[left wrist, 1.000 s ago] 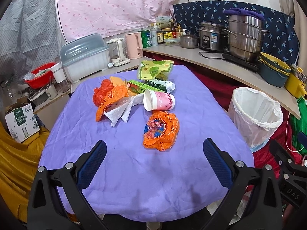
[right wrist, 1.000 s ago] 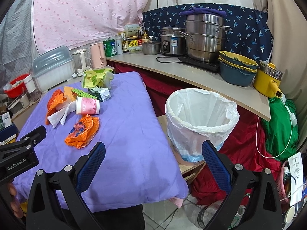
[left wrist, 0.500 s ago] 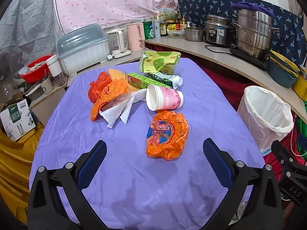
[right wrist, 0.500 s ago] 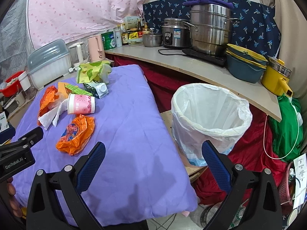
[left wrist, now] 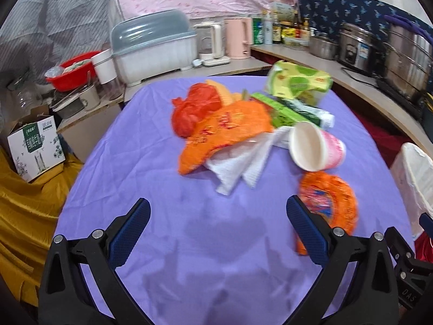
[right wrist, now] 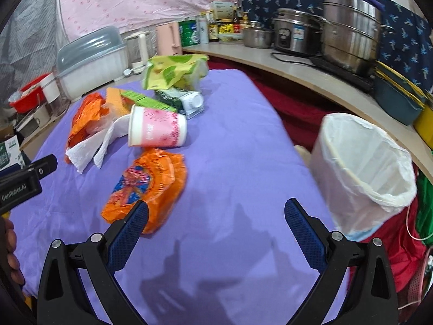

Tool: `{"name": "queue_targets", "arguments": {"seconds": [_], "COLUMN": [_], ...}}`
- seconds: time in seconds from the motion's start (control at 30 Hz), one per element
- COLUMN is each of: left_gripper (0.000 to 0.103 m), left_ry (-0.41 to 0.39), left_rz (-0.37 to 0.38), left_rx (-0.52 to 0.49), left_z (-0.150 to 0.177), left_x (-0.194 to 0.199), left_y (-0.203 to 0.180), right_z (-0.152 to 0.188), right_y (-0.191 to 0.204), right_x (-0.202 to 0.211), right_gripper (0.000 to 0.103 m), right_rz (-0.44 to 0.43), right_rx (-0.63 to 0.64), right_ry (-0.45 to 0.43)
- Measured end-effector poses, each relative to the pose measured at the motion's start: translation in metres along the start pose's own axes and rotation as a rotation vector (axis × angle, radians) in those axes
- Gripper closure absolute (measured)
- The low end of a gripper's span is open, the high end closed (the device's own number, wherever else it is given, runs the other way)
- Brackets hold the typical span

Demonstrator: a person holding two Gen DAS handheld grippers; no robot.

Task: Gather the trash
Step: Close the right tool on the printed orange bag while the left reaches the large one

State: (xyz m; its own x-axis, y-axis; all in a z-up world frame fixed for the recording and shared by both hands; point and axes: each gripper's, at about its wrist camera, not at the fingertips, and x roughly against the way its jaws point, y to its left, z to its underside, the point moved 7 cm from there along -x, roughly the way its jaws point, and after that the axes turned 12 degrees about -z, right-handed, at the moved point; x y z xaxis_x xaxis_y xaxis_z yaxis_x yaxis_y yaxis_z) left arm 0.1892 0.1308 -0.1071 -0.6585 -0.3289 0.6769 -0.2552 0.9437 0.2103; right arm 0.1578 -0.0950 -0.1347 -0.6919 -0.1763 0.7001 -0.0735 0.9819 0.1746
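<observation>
The left gripper (left wrist: 217,214) and right gripper (right wrist: 216,214) were held spread wide and empty above the purple worktop (right wrist: 238,146), where the trash pile (left wrist: 243,130) lay beside the white-lined bin (right wrist: 362,170).

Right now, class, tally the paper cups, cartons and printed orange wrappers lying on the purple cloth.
Paper cup: 1
Cartons: 2
Printed orange wrappers: 2
Total: 5
</observation>
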Motion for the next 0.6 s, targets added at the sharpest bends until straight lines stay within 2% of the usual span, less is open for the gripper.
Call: {"name": "queue_targets", "arguments": {"seconds": [0.07, 0.2, 0.43, 0.53, 0.6], "left_gripper": [0.007, 0.007, 0.007, 0.007, 0.007], "left_ry": [0.007, 0.011, 0.01, 0.015, 0.01], "left_rz": [-0.024, -0.027, 0.042, 0.07, 0.069], "left_rx": [0.009, 0.013, 0.008, -0.02, -0.041], "left_z": [-0.003, -0.011, -0.032, -0.036, -0.038], "left_x": [-0.016, -0.034, -0.071, -0.085, -0.094], "left_y": [0.013, 0.021, 0.01, -0.004, -0.011], "right_z": [-0.001, -0.003, -0.009, -0.008, -0.007], "right_y": [0.01, 0.026, 0.034, 0.033, 0.033], "right_x": [-0.012, -0.039, -0.073, -0.081, -0.086], "right_gripper": [0.007, 0.015, 0.029, 0.04, 0.051], "right_rz": [-0.015, -0.045, -0.049, -0.051, -0.061], "right_rx": [0.006, -0.001, -0.012, -0.019, -0.021], "right_ry": [0.014, 0.044, 0.074, 0.091, 0.1]}}
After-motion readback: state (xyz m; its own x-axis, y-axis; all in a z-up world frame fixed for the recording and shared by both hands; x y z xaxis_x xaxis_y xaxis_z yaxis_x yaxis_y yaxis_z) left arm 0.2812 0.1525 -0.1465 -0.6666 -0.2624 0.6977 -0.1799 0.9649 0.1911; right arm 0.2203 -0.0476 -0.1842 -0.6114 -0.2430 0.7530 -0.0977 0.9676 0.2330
